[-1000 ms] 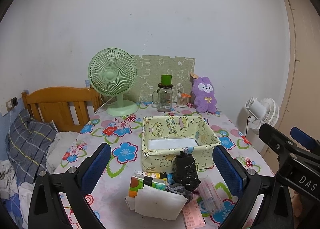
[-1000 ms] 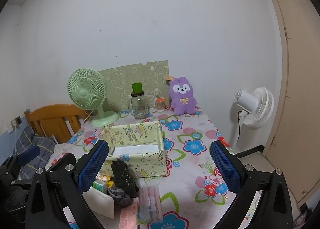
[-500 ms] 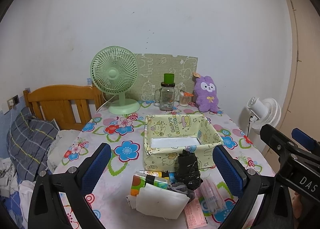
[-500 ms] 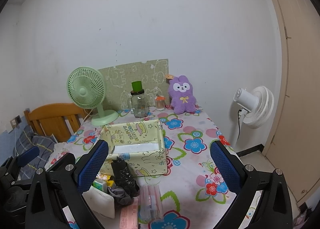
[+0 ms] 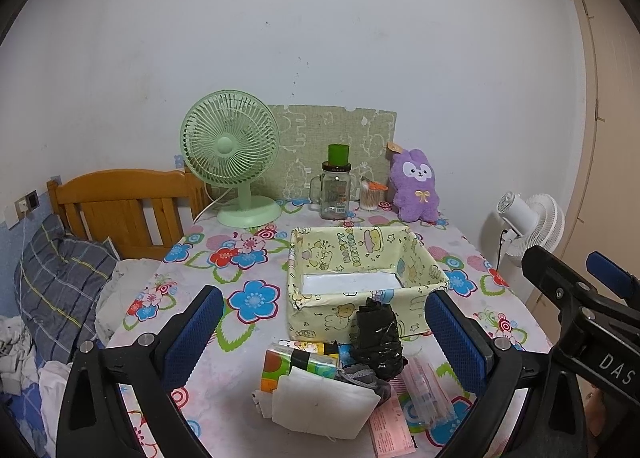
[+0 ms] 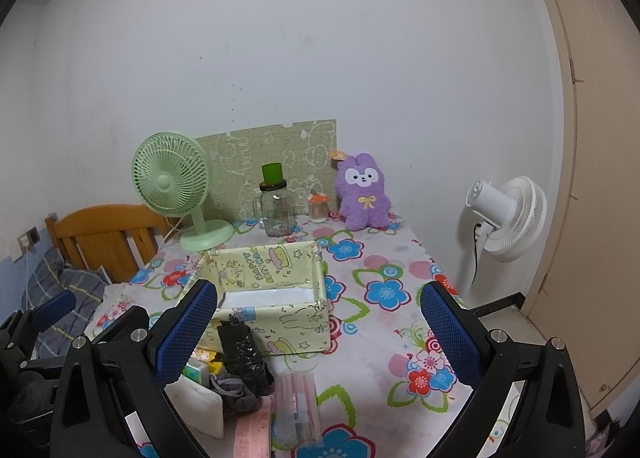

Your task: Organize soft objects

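Observation:
A pile of small items lies on the flowered table [image 5: 224,358] near its front edge: a black wrapped bundle [image 5: 376,342], a grey cloth [image 5: 360,376], a white packet [image 5: 324,402], a colourful tissue pack [image 5: 296,362], a clear plastic pack [image 5: 424,390] and a pink packet [image 5: 390,426]. Just behind them stands an empty yellow fabric box [image 5: 320,318]. My left gripper [image 5: 324,326] hangs open above the pile, holding nothing. My right gripper [image 6: 316,328] is open too, to the right of the black bundle [image 6: 242,354] and in front of the box [image 6: 288,322]. A purple plush [image 6: 362,194] sits at the back.
A green desk fan [image 5: 232,150], a glass jar with a green lid [image 5: 336,194] and a small cup [image 5: 370,196] stand along the back wall. A wooden bed frame [image 5: 120,210] with bedding is at the left. A white floor fan [image 6: 508,218] stands right of the table.
The left wrist view has shifted slightly, with the scene drifting a little to the right. The right gripper has hardly moved. Both stay open and nothing on the table has moved.

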Demonstrator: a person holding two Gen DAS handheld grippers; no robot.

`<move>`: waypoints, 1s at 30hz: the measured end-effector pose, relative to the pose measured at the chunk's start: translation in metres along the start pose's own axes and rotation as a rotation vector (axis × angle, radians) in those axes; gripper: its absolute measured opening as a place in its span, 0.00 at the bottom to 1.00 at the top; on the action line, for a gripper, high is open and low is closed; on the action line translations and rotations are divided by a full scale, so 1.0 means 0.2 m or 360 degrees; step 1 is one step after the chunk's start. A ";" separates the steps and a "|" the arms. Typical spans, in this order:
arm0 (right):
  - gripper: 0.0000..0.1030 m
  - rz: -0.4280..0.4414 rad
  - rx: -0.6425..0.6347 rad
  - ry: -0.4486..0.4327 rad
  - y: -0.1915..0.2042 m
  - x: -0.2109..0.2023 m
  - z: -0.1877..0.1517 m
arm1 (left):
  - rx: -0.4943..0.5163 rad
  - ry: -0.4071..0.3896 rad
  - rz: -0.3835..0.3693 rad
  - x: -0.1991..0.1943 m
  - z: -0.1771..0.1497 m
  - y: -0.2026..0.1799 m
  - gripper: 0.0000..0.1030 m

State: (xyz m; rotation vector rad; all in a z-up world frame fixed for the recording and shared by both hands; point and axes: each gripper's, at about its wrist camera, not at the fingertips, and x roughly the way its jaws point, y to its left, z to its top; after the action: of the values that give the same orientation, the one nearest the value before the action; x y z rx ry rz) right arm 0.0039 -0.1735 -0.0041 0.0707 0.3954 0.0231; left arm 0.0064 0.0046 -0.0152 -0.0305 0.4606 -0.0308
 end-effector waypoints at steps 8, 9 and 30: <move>1.00 0.0022 -0.0021 -0.0005 0.01 0.02 -0.01 | -0.0007 0.0017 -0.0014 0.04 -0.01 -0.01 0.93; 1.00 0.0027 -0.0023 -0.0003 0.01 0.03 -0.01 | -0.0001 0.0021 -0.0013 0.04 -0.02 -0.02 0.93; 0.99 0.0100 -0.0070 0.0114 0.10 0.20 -0.20 | 0.0065 0.0104 -0.0072 0.17 -0.20 -0.04 0.91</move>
State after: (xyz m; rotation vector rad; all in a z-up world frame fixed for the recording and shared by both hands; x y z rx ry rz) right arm 0.0249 -0.1501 -0.0537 0.0390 0.4639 0.0963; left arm 0.0189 -0.0048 -0.0651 0.0003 0.5243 -0.0857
